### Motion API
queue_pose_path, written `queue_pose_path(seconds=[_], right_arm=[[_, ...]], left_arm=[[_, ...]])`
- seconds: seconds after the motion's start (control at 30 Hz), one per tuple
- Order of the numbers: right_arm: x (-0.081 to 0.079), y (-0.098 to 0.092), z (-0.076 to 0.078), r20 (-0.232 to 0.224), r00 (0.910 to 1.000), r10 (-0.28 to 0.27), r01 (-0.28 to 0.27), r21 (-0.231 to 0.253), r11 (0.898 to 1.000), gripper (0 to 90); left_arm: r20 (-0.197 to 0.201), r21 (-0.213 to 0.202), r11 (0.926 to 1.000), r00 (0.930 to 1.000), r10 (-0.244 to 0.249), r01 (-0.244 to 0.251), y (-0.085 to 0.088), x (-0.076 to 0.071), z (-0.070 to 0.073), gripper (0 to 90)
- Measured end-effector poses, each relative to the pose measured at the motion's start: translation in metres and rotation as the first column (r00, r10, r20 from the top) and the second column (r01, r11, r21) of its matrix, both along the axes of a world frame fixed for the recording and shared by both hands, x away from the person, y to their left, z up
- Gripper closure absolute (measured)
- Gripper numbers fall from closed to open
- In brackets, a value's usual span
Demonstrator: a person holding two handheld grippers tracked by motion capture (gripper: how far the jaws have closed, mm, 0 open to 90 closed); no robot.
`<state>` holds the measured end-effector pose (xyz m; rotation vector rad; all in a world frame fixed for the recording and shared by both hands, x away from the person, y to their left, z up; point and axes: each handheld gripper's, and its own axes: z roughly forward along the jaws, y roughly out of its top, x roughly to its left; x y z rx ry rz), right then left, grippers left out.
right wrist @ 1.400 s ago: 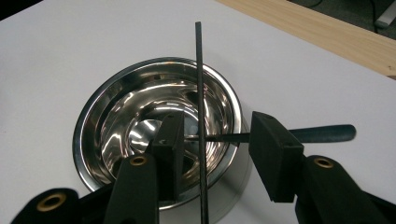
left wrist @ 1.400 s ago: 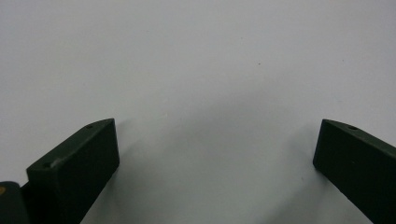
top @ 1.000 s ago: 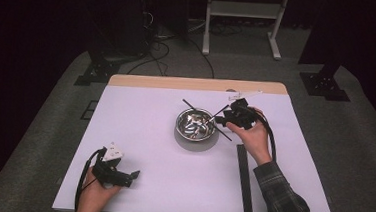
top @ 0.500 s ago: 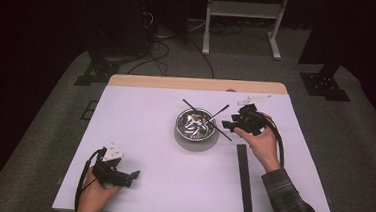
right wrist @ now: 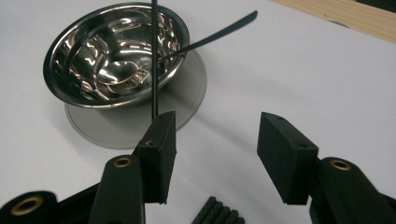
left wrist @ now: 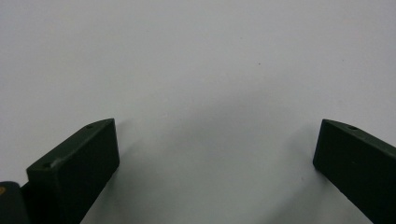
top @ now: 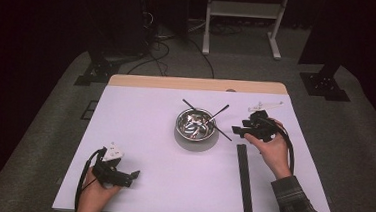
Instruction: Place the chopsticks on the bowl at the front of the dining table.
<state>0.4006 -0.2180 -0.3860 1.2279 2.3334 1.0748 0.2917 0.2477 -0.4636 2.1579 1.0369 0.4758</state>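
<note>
The worktop (top: 144, 133) is white and smooth, with a strip of bare wood along its far edge, and it stands on a grey floor in a dark room. A white metal stand (top: 242, 19) is at the top of the high view. In the middle of the picture sits a round, shiny metal bowl (top: 195, 124) with thin black sticks (top: 219, 112) poking out over its rim. It is hard to tell what else lies inside the bowl. A long flat black bar (top: 244, 180) lies at the lower right. The right tongs (top: 242, 131) are just right of the bowl; their jaws are apart, have just been opening, and hold nothing. The left tongs (top: 132, 177) are at the lower left, wide apart over bare worktop.
</note>
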Motion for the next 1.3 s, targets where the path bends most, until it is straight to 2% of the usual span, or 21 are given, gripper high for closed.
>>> queue_pose_path(seconds=[0.5,0.67,1.07,1.3], right_arm=[[-0.019,-0.028,-0.011,-0.002,0.9992,-0.04,0.04,-0.018,0.999,45.6],[-0.023,-0.032,-0.016,-0.009,0.9987,-0.05,0.05,-0.026,0.998,45.4],[-0.021,-0.035,-0.028,-0.03,0.9971,-0.07,0.069,-0.044,0.997,45.4],[-0.015,-0.036,-0.041,-0.069,0.994,-0.084,0.079,-0.075,0.994,45.2]], left_arm=[[-0.001,-0.002,1.0,1.0,0.001,-0.001,0.0,0.0,0.0,0.0],[-0.001,-0.001,1.0,1.0,0.001,-0.001,0.0,0.0,0.0,0.0],[-0.001,-0.005,1.0,1.0,0.002,-0.002,0.0,0.0,0.0,0.0],[0.0,-0.002,1.0,1.0,0.001,-0.001,0.0,0.0,0.0,0.0]])
